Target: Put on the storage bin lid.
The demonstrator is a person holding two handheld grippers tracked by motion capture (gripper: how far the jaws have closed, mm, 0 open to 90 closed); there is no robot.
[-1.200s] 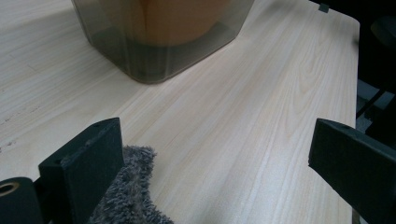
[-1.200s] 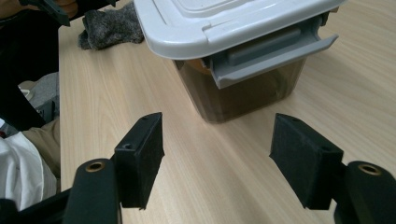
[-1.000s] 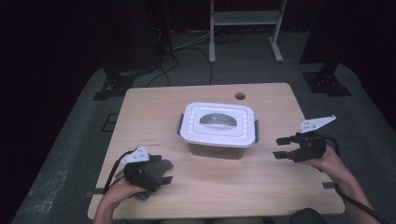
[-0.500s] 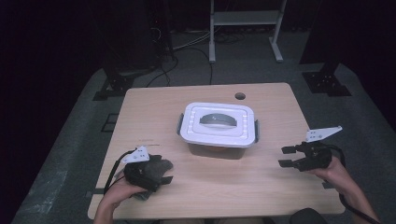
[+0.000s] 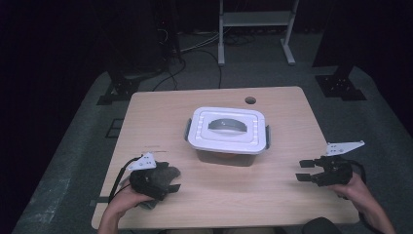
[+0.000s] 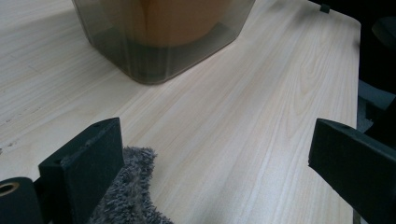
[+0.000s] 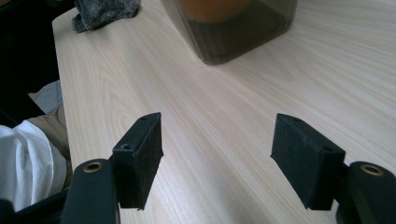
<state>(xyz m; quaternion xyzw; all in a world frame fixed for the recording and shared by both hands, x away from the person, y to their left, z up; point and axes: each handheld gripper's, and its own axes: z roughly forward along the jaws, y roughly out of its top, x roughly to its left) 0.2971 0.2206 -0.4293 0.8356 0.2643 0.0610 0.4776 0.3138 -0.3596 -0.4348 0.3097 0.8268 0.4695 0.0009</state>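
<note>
Under the left gripper (image 5: 155, 181), at the near left of the table (image 5: 292, 117), lies the grey cloth (image 6: 126, 196); its jaws stand spread around it, not pinching. The lidded container (image 5: 228, 132) lies further, toward the right. The right gripper (image 5: 311, 171), also spread and empty, is well apart from the cloth.

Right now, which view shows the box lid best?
The high view: the whole white lid with its grey handle shows from above. Both gripper views catch just the box's smoky lower walls, with no lid.

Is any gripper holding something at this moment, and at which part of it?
Nothing is held. The left gripper stands open, its one jaw beside the grey cloth on the table. The right gripper is open with nothing between its jaws.
</note>
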